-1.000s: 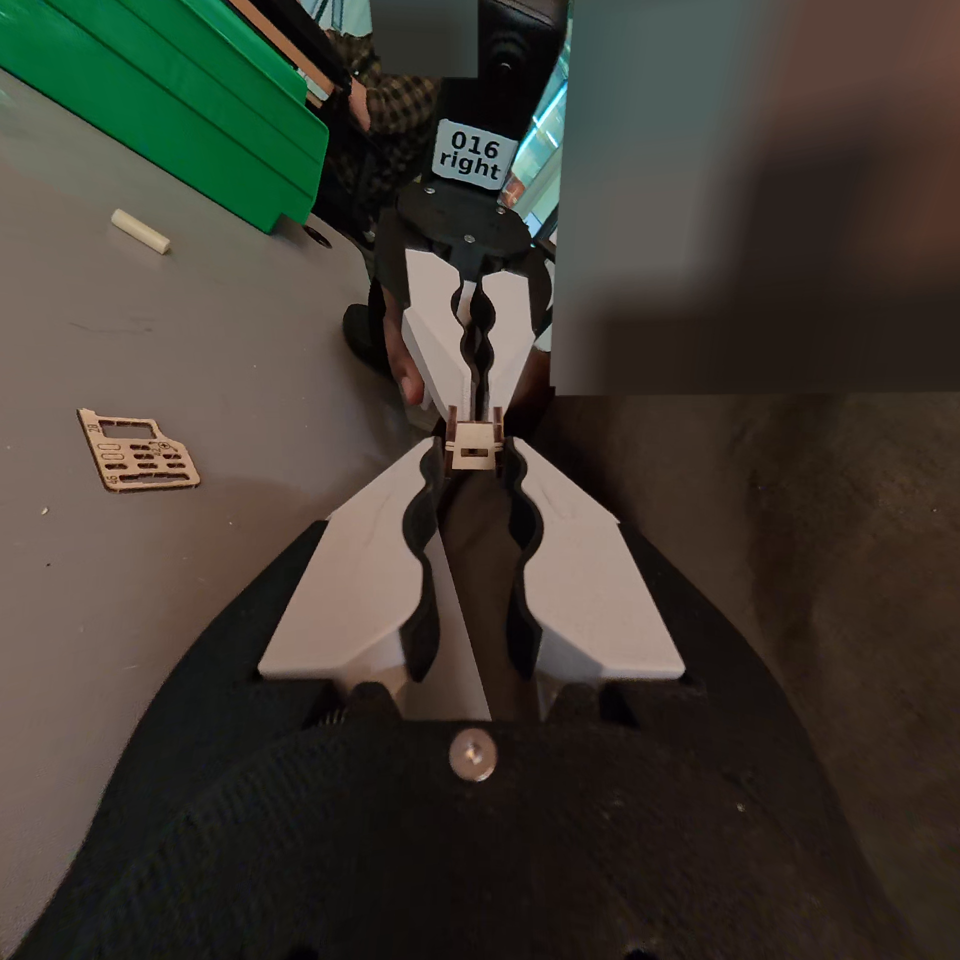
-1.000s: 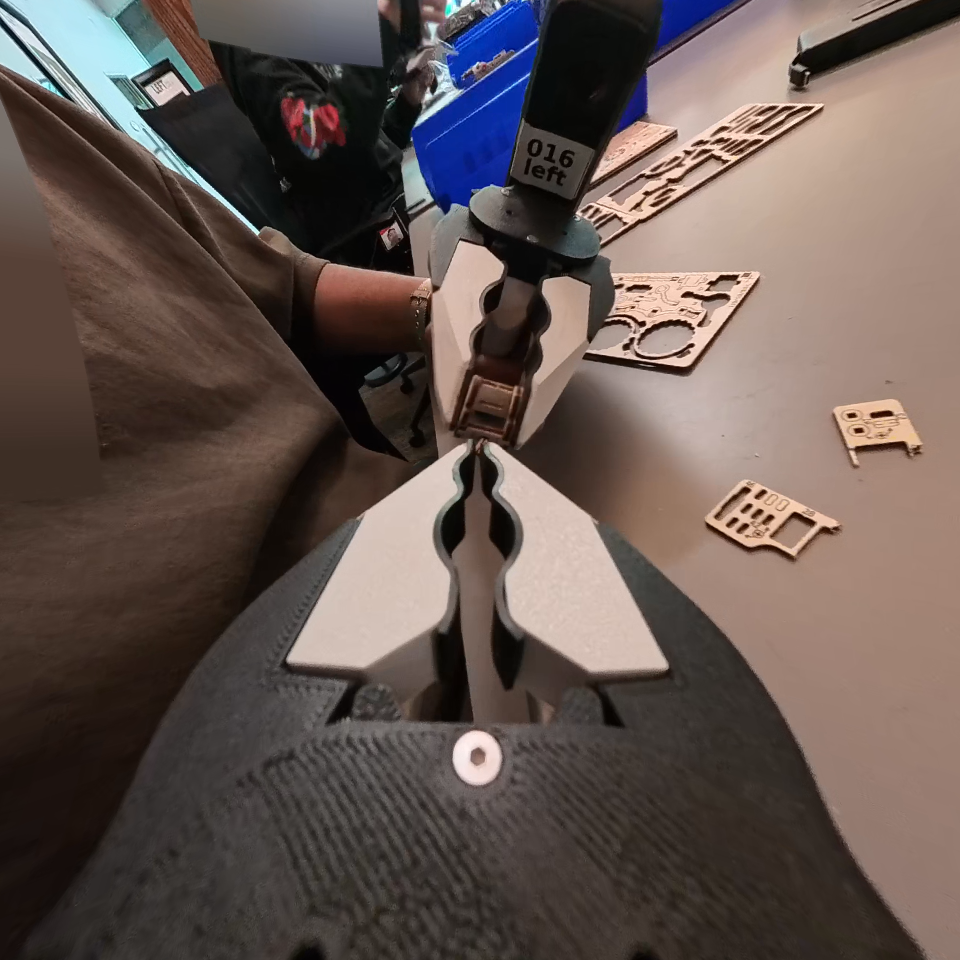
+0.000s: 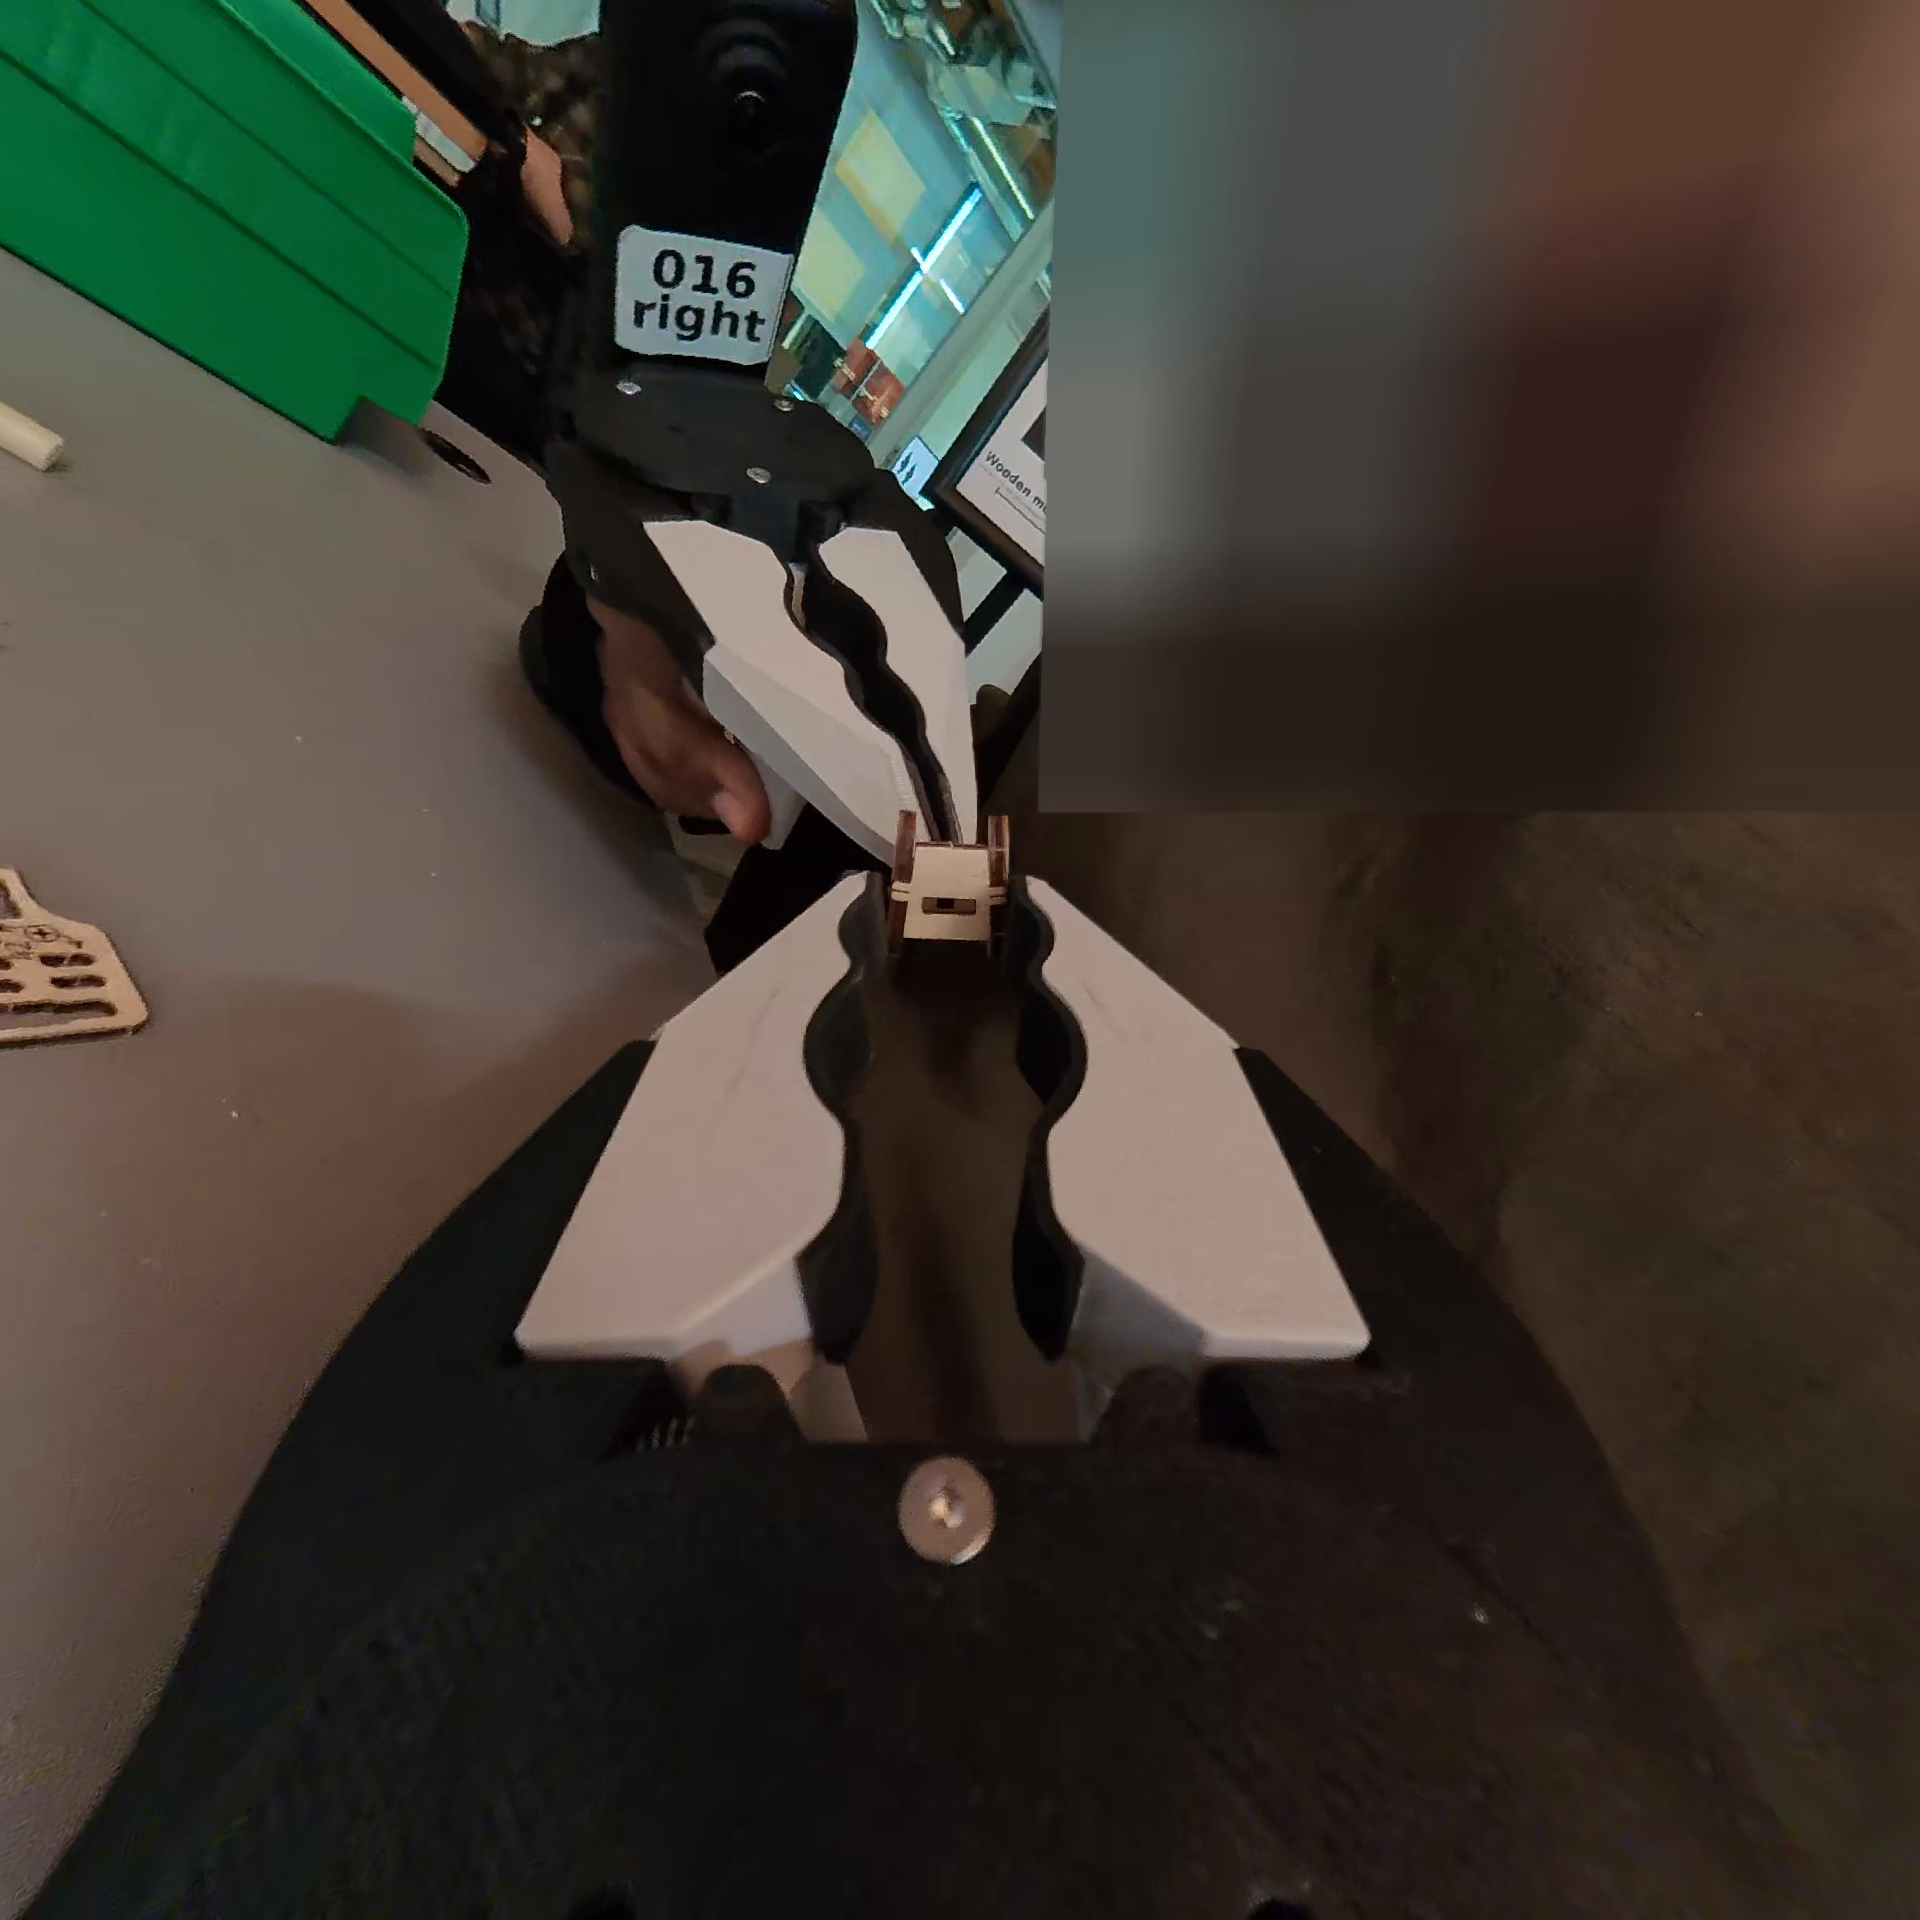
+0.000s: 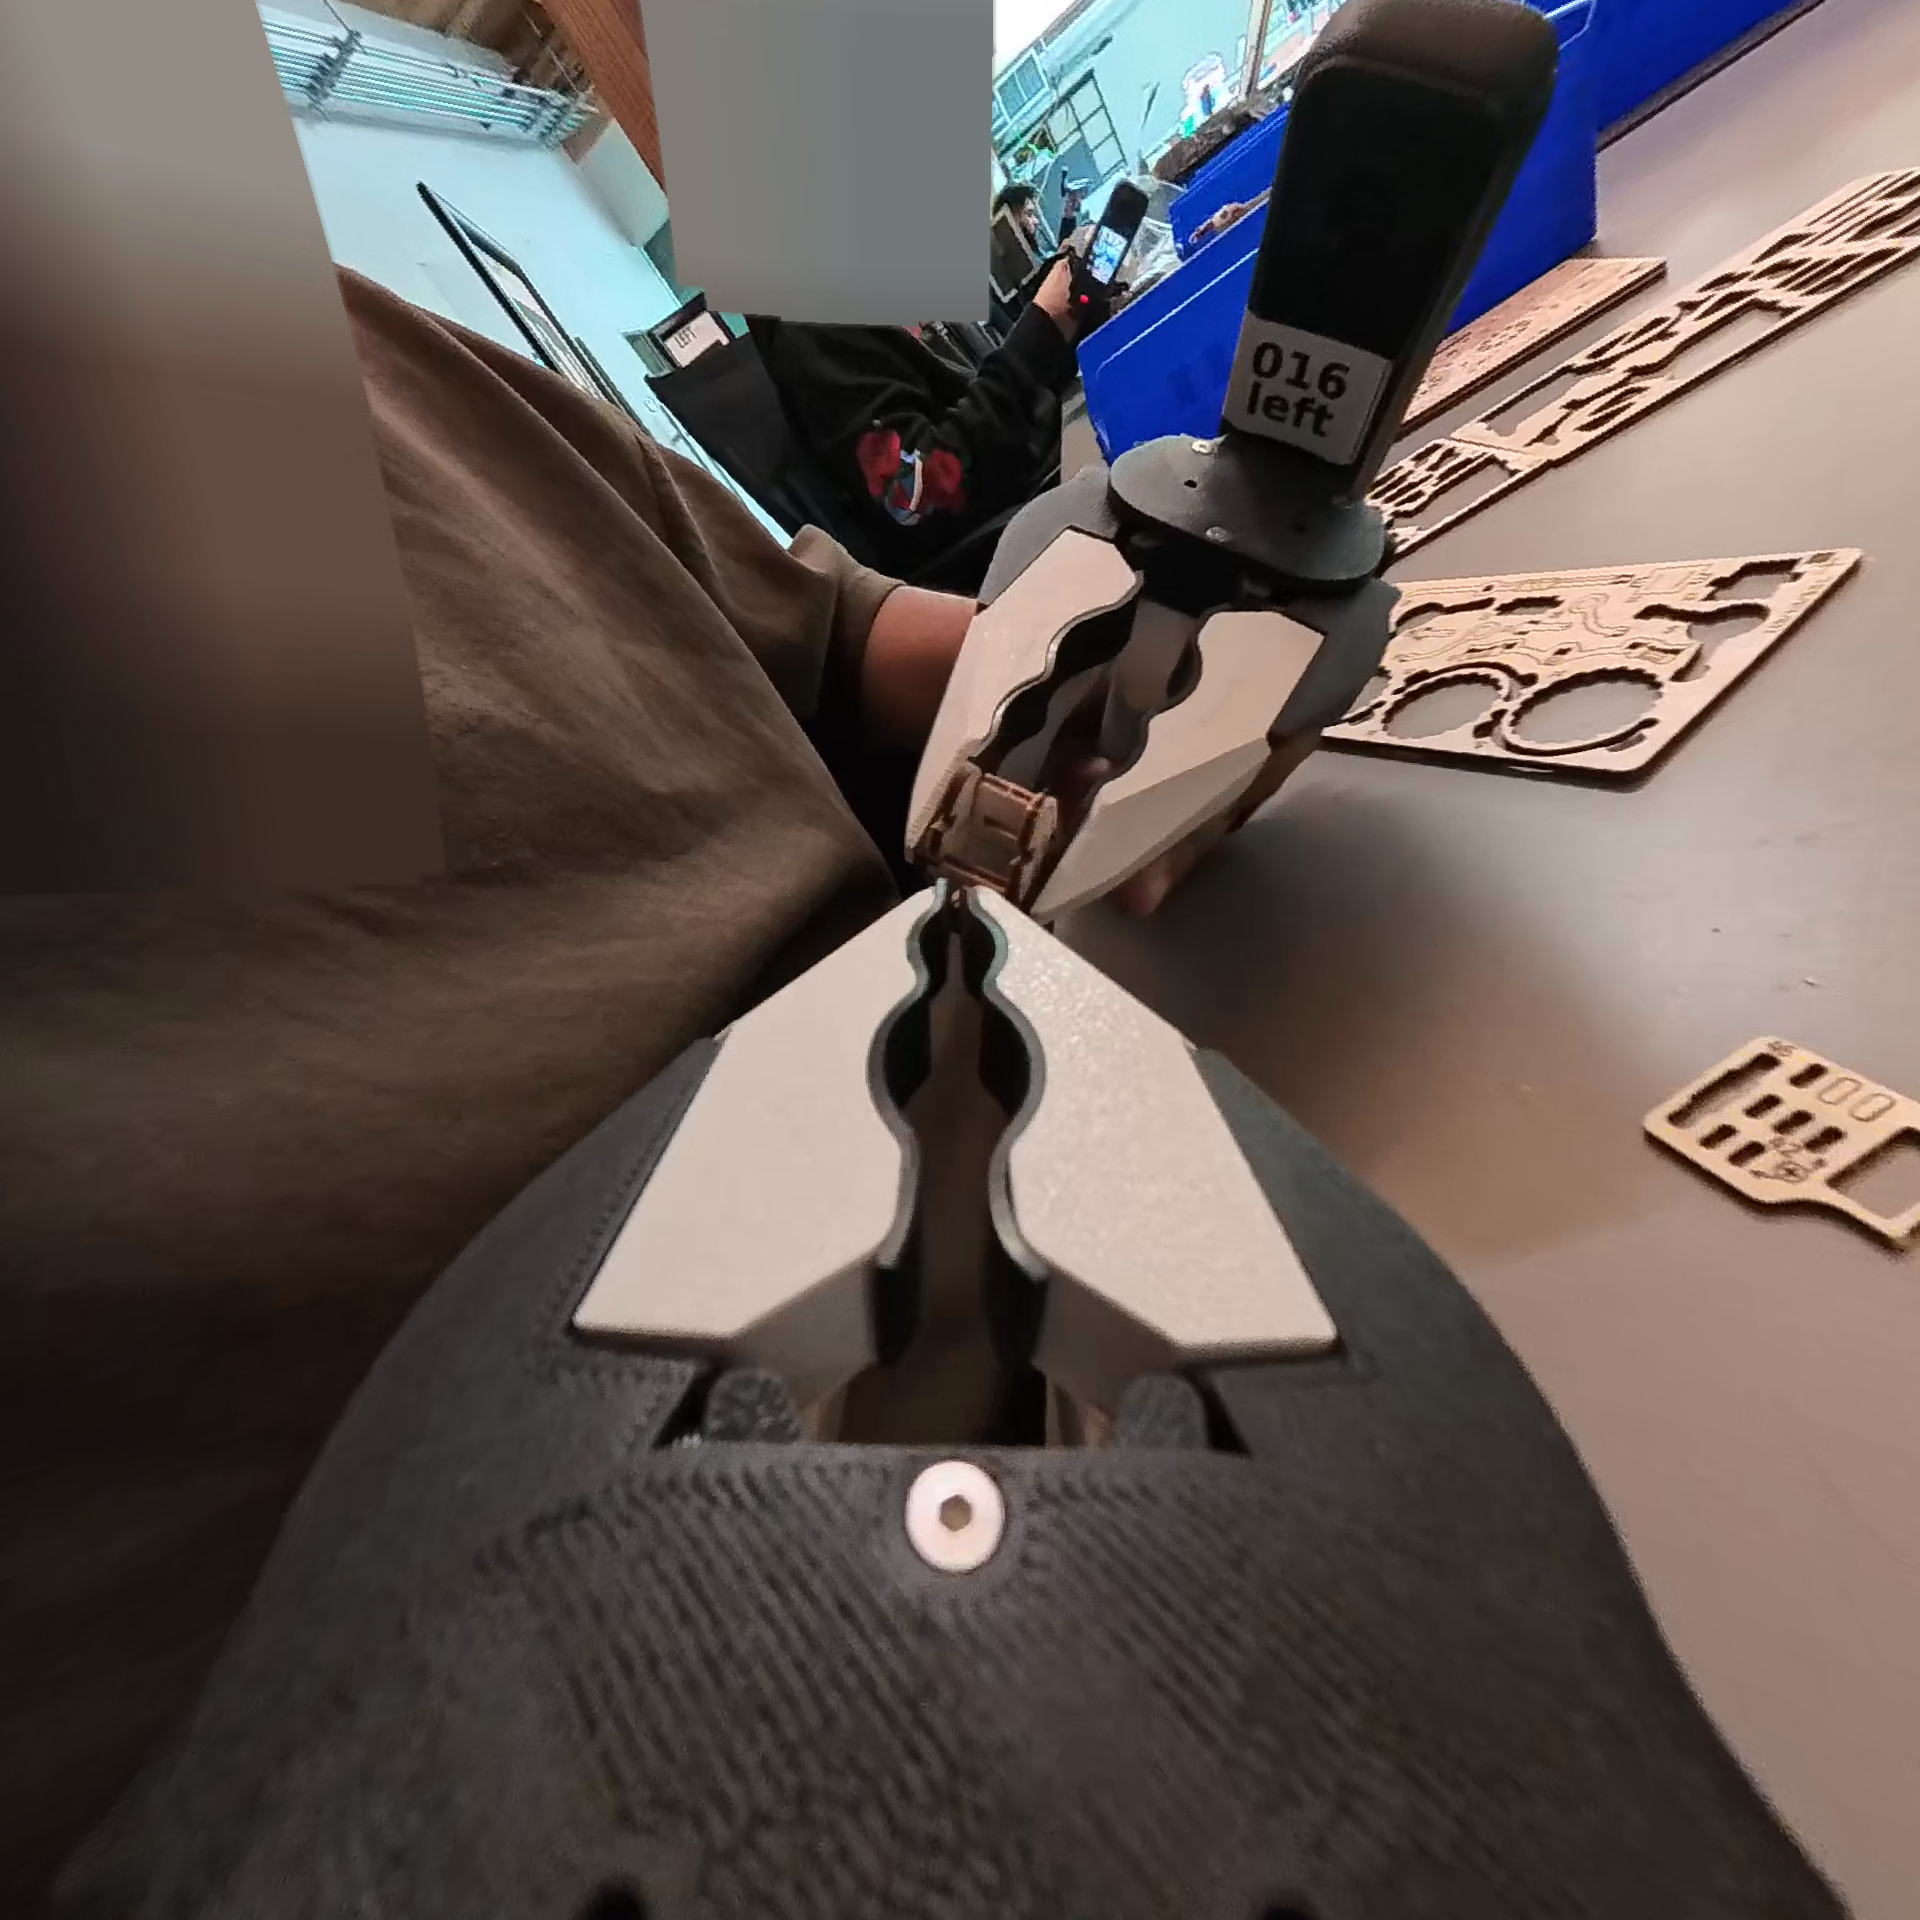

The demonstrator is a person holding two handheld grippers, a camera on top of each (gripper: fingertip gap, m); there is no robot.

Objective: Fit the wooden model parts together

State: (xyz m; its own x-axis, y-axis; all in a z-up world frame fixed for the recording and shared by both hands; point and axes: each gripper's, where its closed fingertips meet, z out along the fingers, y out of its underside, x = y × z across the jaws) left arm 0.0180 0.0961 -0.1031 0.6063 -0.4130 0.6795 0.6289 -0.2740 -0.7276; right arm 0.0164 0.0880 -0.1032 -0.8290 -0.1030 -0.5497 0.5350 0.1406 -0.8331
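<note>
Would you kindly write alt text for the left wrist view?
The left claw grips a small wooden model assembly while the right claw, nearly shut, meets it from above. Behind lie a grey table and a green bin.

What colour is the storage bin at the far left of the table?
Green: the bin shows best in the left wrist view, top-left corner.

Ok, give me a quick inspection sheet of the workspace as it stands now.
Surface: grey table, bare patches.
Job's things: small wooden assembly in the left gripper; right gripper pinches a thin part, mostly hidden, at the assembly.
Clutter: punched wooden sheets, loose slotted piece, white stick.
Grippers: left shut on assembly; right almost closed.
Cables: nothing seen.
Surroundings: green bin, blue bin, people behind.
</note>
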